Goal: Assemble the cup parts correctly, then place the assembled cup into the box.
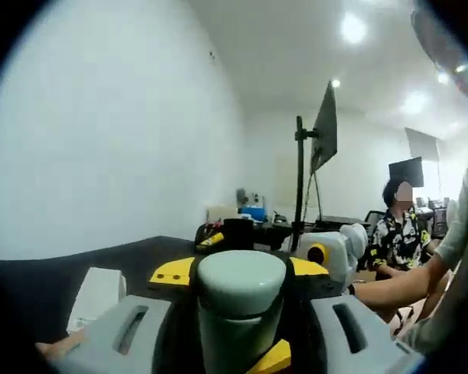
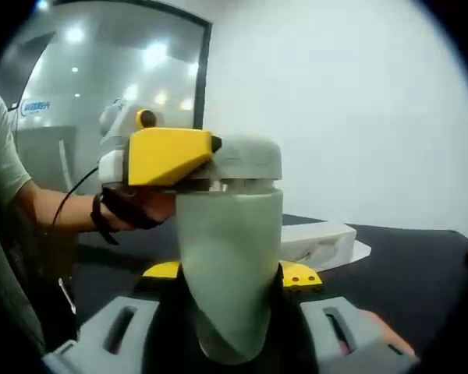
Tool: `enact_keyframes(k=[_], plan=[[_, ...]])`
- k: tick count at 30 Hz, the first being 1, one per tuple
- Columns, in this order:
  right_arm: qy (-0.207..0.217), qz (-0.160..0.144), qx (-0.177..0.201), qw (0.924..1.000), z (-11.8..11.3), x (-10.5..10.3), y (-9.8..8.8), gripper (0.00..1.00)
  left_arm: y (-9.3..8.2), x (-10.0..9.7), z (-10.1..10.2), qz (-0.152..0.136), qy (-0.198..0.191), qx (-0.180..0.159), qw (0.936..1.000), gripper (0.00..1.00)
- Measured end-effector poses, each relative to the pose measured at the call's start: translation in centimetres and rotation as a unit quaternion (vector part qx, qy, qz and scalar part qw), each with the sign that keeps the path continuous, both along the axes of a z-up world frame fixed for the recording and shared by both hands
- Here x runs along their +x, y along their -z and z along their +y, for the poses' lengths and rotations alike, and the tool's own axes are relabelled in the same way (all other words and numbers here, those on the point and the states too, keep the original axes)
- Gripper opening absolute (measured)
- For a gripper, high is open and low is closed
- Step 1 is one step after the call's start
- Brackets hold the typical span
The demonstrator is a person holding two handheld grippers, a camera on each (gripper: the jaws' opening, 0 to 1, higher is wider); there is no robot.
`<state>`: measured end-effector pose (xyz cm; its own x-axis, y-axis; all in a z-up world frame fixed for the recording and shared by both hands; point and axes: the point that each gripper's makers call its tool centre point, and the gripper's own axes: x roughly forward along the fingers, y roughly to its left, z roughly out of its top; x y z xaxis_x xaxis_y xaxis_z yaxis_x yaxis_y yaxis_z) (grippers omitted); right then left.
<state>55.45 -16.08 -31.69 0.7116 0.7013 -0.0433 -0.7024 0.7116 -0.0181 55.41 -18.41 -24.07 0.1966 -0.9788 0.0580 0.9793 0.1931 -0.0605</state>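
Cup (image 2: 230, 265) body gripped by right tool (image 2: 232, 274), its lid (image 2: 246, 160) clamped by left tool (image 2: 168, 156)

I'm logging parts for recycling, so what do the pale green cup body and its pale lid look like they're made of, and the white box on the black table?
The pale green cup body looks like matte moulded plastic: smooth, opaque, with soft dull highlights. The pale lid looks the same, though silicone can't be ruled out. The white box looks like plain cardboard, with crisp folded edges and a flat finish. The black table has a dull, non-reflective surface; its material is unclear.
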Motion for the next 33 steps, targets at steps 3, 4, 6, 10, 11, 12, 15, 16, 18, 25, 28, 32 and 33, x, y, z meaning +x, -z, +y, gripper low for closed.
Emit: enact_keyframes(k=[3,4,6,10,11,12,15,16,18,25,28,32,33], plan=[[-0.008,-0.001,0.002,1.0000,0.1,-0.1,0.0,0.42,0.0,-0.3,-0.3,0.008,0.055,0.004,0.9984,0.40],[-0.010,0.000,0.003,0.9999,0.0,-0.1,0.0,0.42,0.1,-0.3,-0.4,0.019,0.070,0.009,0.9973,0.40],[-0.016,0.004,0.006,0.9999,0.1,0.1,0.0,0.42,0.1,0.0,-0.6,0.035,0.089,0.018,0.9953,0.40],[-0.019,0.010,0.009,0.9997,0.0,0.2,0.0,0.42,-0.1,-0.1,-0.9,0.031,0.069,0.022,0.9969,0.41],[-0.018,0.009,0.010,0.9997,-0.1,0.2,0.0,0.42,-0.3,-0.1,-0.8,0.034,0.063,0.012,0.9974,0.43],[-0.018,0.008,0.011,0.9998,-0.1,0.2,0.0,0.42,-0.9,-0.1,-0.7,0.037,0.052,-0.004,0.9979,0.51],[-0.015,0.007,0.015,0.9997,-0.2,0.3,0.0,0.42,-2.2,-0.1,0.0,0.004,0.007,-0.024,0.9997,0.70],[-0.014,0.008,0.015,0.9998,-0.2,0.3,0.0,0.42,-2.2,-0.2,0.3,-0.008,-0.014,-0.013,0.9998,0.69],[-0.014,0.008,0.011,0.9998,-0.1,0.2,0.0,0.42,-2.1,0.8,1.2,-0.041,-0.113,0.021,0.9926,0.67],[-0.011,0.007,0.012,0.9998,-0.1,0.1,0.0,0.42,-2.4,-0.5,1.3,0.057,-0.219,-0.028,0.9735,0.67],[-0.011,0.007,0.011,0.9998,-0.2,0.1,0.0,0.42,-1.3,-0.5,1.7,0.064,-0.274,0.007,0.9596,0.64],[-0.011,0.008,0.008,0.9999,0.1,0.0,0.0,0.42,-0.9,-0.5,1.2,0.024,-0.313,0.029,0.9491,0.60],[-0.010,0.008,0.009,0.9999,0.1,0.0,0.0,0.42,-0.7,-0.5,1.0,0.027,-0.317,0.031,0.9476,0.60]])
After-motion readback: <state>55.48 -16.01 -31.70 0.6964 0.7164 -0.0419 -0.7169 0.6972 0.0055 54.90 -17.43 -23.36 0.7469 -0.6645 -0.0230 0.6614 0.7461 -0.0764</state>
